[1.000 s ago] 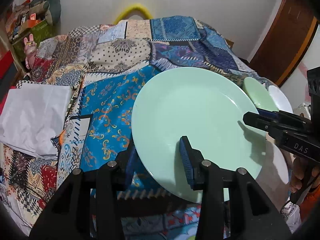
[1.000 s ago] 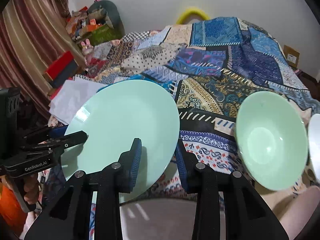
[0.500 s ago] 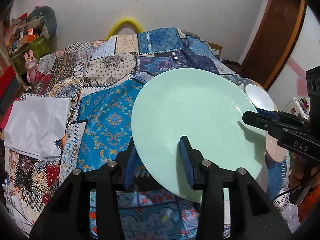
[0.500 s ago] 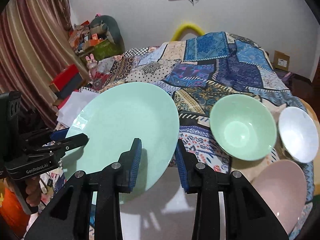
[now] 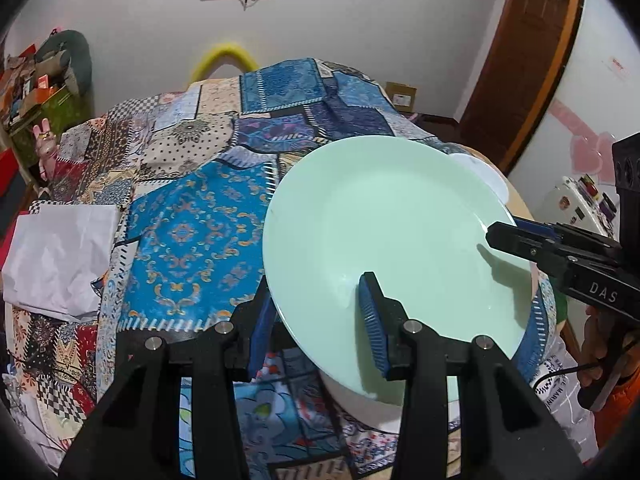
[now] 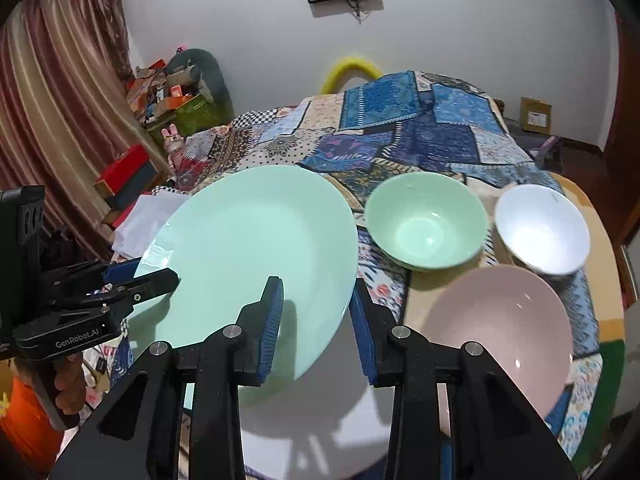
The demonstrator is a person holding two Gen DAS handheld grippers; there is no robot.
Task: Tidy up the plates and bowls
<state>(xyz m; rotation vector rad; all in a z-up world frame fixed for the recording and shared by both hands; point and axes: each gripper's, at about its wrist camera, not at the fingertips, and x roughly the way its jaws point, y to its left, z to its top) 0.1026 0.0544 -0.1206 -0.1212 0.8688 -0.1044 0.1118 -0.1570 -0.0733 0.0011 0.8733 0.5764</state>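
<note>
I have the mint green plate [image 6: 256, 248] tilted above the patchwork-covered table [image 5: 192, 232], both my left gripper [image 5: 316, 320] and right gripper [image 6: 316, 320] clamped on opposite edges of its rim, with the green bowl [image 6: 426, 222], white bowl [image 6: 542, 228] and pink bowl [image 6: 500, 328] resting to its right.

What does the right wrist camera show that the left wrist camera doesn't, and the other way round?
Only the right wrist view shows the green bowl, the pink bowl and the striped curtain; the white bowl is whole here, only a sliver in the left view. Only the left wrist view shows the brown door. Both show the mint green plate held at opposite rims by the left gripper and right gripper, the patchwork cloth and the yellow ring.
</note>
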